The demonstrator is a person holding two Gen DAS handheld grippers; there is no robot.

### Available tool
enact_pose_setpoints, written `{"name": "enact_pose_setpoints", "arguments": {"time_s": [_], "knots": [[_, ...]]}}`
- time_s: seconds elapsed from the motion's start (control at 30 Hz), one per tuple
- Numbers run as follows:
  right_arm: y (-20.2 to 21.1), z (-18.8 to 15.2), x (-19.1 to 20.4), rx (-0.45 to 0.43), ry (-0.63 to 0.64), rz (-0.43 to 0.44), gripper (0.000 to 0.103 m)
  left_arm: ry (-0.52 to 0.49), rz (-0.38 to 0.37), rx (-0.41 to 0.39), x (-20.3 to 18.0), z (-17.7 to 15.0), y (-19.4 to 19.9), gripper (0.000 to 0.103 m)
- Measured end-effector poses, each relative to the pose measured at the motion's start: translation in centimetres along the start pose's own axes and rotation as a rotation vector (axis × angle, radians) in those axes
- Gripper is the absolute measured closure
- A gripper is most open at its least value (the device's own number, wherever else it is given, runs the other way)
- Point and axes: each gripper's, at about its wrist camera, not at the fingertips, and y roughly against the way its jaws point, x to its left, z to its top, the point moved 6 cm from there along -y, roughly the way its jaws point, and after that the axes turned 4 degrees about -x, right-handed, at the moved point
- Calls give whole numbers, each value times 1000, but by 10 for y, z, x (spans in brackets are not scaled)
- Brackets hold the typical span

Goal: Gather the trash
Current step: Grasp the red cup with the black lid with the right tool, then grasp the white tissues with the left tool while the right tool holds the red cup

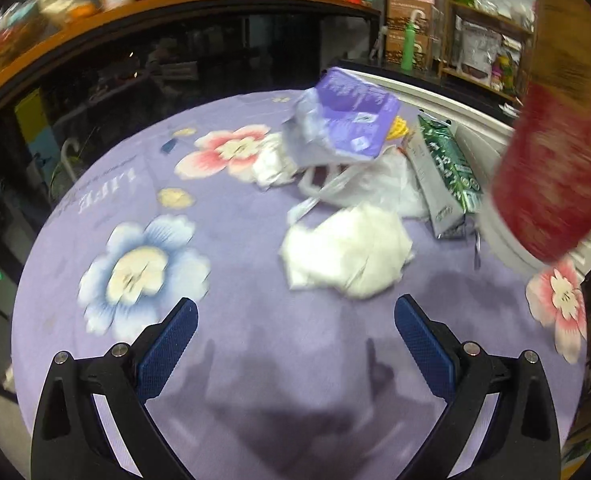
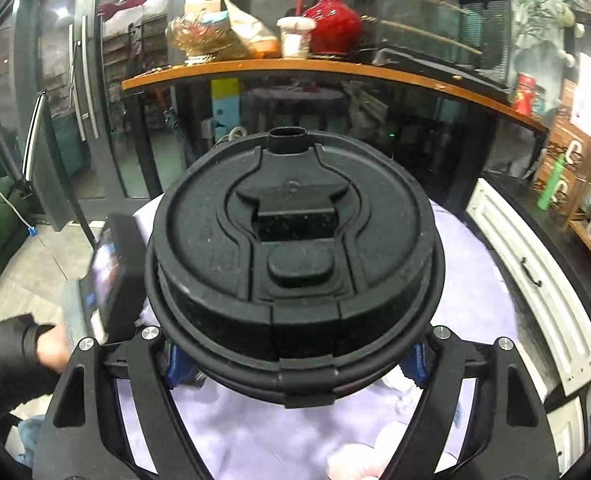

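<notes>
Big lilac flowered tablecloth (image 1: 255, 320) fills the left wrist view, and the left gripper (image 1: 295, 344) hangs over it with jaws spread wide, nothing between them. Just ahead of its tips lies a crumpled white tissue wad (image 1: 347, 256); beyond that a white plastic bag (image 1: 375, 184), a purple packet (image 1: 351, 116) and a green-and-grey pouch (image 1: 447, 176). On the right, the right gripper (image 2: 295, 360) is clamped on a red cup (image 1: 555, 168), its black lid (image 2: 295, 252) sitting just above the jaws.
</notes>
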Motion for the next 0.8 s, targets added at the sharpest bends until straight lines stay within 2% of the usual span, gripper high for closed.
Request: {"name": "enact_pose_setpoints", "arguments": {"time_s": [0.23, 0.3, 0.4, 0.5, 0.57, 0.67, 0.8], "knots": [[30, -30, -36, -14, -86, -32, 25, -121, 20, 58, -42, 18, -41, 6], [37, -40, -45, -11, -107, -41, 25, -134, 27, 77, -49, 17, -48, 12], [47, -55, -56, -10, -130, -59, 25, -132, 57, 111, -51, 14, -58, 31], [56, -70, -66, -12, -159, -81, 25, -87, 62, 107, -49, 14, -57, 49], [61, -78, -72, -12, -180, -82, 25, -72, 70, 96, -47, 12, -51, 67], [68, -88, -80, -19, -212, -86, 25, -18, 48, 78, -43, 10, -38, 81], [77, -101, -85, -28, -252, -85, 25, 29, 37, 54, -46, 8, -23, 86]]}}
